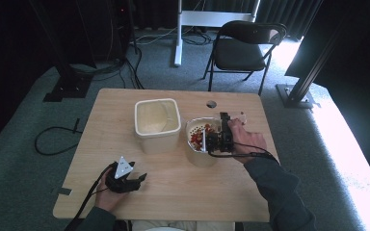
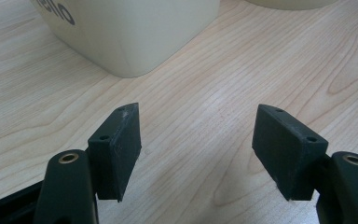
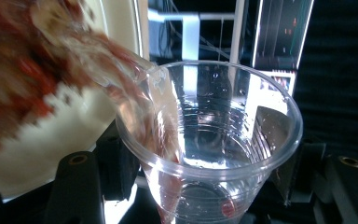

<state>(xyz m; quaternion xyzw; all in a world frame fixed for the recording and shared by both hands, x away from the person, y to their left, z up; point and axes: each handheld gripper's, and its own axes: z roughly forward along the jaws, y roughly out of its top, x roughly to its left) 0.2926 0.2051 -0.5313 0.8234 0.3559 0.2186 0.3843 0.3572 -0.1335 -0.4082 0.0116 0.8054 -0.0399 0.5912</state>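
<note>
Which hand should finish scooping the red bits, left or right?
Right. The right gripper already holds the clear cup at the round tub of red bits. The left gripper rests open, apart.

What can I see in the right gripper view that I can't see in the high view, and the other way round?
Right gripper view alone: a clear plastic cup held between the jaws, with a red piece at its bottom. High view alone: the empty cream tub, the black chair, the left gripper resting open. Both: the cream container of red bits.
</note>
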